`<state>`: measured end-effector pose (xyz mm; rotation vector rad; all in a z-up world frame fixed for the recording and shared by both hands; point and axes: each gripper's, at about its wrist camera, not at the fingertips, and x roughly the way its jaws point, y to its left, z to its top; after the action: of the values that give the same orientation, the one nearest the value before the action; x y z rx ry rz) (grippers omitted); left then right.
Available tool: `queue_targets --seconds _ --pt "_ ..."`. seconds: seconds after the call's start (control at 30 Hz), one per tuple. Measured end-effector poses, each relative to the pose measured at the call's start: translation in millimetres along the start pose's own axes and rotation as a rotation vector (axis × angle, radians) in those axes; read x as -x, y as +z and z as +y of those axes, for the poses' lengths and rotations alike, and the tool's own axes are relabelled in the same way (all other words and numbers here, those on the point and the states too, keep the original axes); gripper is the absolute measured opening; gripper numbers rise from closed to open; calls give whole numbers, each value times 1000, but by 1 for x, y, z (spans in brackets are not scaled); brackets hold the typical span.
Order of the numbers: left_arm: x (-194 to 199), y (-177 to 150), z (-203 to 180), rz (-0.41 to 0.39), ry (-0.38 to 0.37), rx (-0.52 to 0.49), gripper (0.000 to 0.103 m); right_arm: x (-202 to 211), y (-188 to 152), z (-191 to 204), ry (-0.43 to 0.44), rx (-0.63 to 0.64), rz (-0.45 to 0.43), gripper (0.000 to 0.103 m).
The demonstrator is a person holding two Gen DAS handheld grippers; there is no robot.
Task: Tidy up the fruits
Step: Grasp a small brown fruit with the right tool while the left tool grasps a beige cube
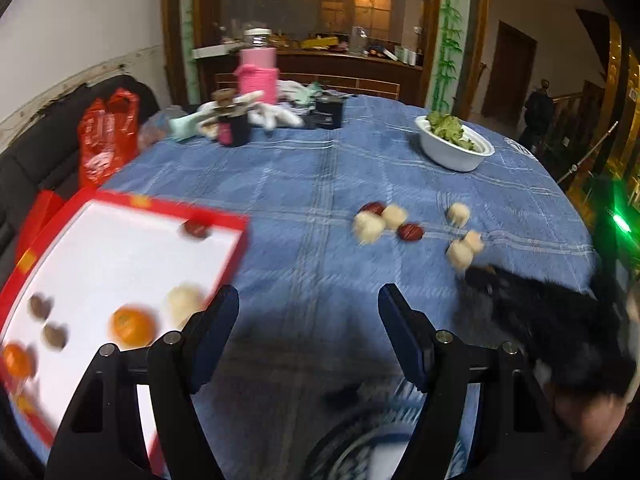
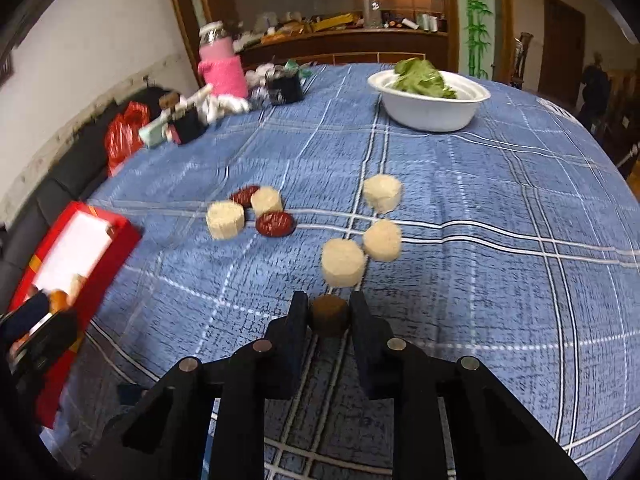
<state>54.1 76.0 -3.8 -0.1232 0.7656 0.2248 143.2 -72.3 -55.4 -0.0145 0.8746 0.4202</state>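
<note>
My left gripper [image 1: 309, 300] is open and empty above the blue tablecloth, just right of the red box [image 1: 224, 222]. In the box lie two oranges [image 1: 133, 326], a cream round piece [image 1: 185, 300], a red date [image 1: 197, 229] and two brown pieces [image 1: 54, 336]. My right gripper [image 2: 329, 308] is shut on a small brown round fruit [image 2: 329, 318], held just above the cloth. Ahead of it lie several cream cylinders [image 2: 344, 262] and two dark red dates [image 2: 274, 224]. The right gripper also shows blurred in the left wrist view [image 1: 480, 272].
A white bowl of greens [image 2: 430, 110] stands at the back right. A pink-wrapped jar [image 2: 222, 64], dark cups [image 2: 285, 88] and packets crowd the far left. A red plastic bag [image 1: 106, 136] sits on a dark sofa beside the round table's edge.
</note>
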Motion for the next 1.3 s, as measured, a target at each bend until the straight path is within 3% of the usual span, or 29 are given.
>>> queue_targets --seconds 0.1,0.23,0.5,0.6,0.67,0.73,1.3 --pt "-26 17 -19 14 25 -37 72 12 2 -11 34 -44 -46 22" --pt "-68 27 -35 88 27 -88 72 20 5 -20 82 -81 -89 22" --pt "-99 36 -50 108 73 -106 71 25 8 -19 157 -90 -96 22" --pt "-111 36 -50 132 76 -101 57 28 8 -20 164 -100 -104 22" --pt "-110 37 -53 121 76 -121 34 30 8 -22 167 -107 -113 22" --pt "-105 36 -60 111 81 -151 28 31 7 -21 168 -107 -117 22" --pt "-28 -3 -46 75 5 -109 28 42 7 -21 73 -99 -144 22"
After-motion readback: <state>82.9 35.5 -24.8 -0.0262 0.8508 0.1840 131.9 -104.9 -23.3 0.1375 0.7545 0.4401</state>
